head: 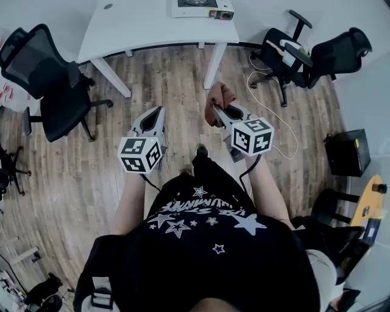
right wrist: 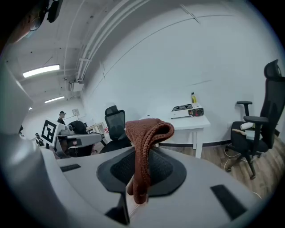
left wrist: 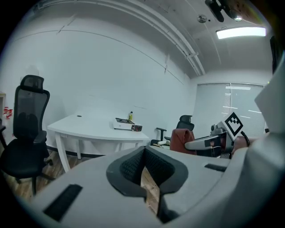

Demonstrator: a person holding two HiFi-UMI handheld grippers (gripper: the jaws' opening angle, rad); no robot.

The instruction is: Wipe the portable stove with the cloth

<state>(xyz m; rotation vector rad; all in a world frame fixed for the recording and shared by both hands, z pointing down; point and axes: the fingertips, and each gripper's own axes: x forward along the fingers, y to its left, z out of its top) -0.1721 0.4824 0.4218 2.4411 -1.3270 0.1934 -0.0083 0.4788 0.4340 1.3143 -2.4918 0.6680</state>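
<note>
The wooden floor (head: 177, 85) fills most of the head view. At the far end stands a white table (head: 140, 27), with black office chairs on either side – one to the left (head: 49, 79), two to the right (head: 286, 52), the outer one partly hidden behind the nearer.

The person stands well back from the table, both grippers held out over bare floor. The left gripper (head: 152, 119) has its jaws drawn together with nothing between them; in its own view only a thin sliver of floorboard shows between the dark pads (left wrist: 129, 167). The right gripper (head: 224, 114) is clamped on the cloth (head: 219, 97), a rust-brown knitted piece that folds up over the jaw tips and covers them from above – how much of it hangs below I can't make out.

The portable stove (head: 201, 8) sits on the table, well apart from the cloth, cut off by the top edge of the head view. The gripper views show it whole but small (left wrist: 128, 126), a little bottle (right wrist: 193, 97) just behind it.
</note>
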